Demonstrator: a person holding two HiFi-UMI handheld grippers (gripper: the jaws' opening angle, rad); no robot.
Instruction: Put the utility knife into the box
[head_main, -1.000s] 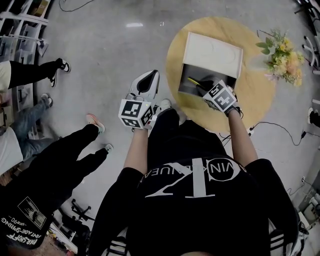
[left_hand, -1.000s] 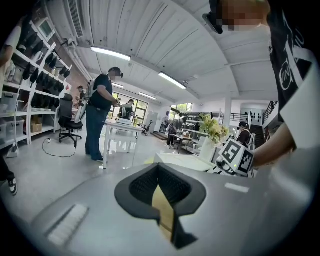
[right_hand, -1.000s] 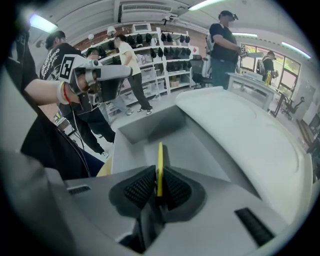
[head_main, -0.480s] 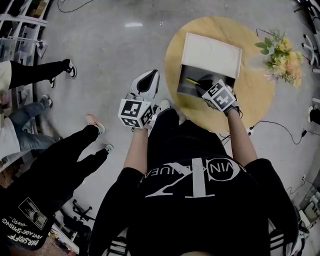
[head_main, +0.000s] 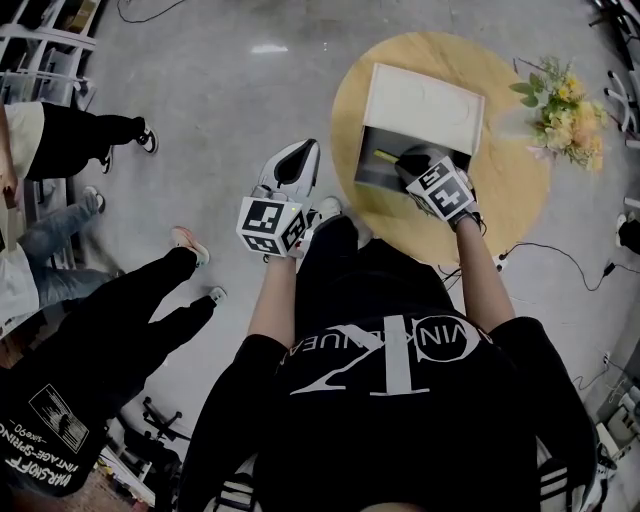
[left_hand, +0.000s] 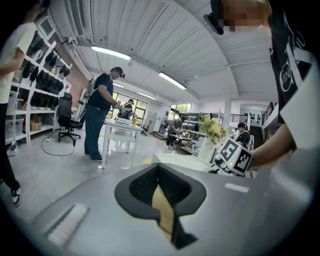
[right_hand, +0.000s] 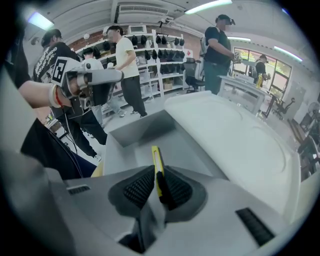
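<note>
A box (head_main: 420, 110) stands on the round wooden table (head_main: 510, 200), its white lid leaning back and its grey inside open toward me. My right gripper (head_main: 412, 163) hovers over that open compartment, shut on the yellow utility knife (head_main: 385, 157). In the right gripper view the knife (right_hand: 156, 167) sits pinched between the ribbed pads and points down into the box's grey inside (right_hand: 145, 135), beside the white lid (right_hand: 235, 135). My left gripper (head_main: 297, 152) hangs over the floor left of the table, its jaws shut with nothing in them; they also show shut in the left gripper view (left_hand: 159, 192).
A bunch of yellow flowers (head_main: 560, 105) stands at the table's right edge. People's legs (head_main: 130, 320) are on the floor to the left, near shelving (head_main: 40, 60). A cable (head_main: 560, 255) runs across the floor right of the table.
My right gripper has carried the knife slightly farther over the open box, so less yellow shows. The left gripper has stayed put. A person at the far left has shifted.
</note>
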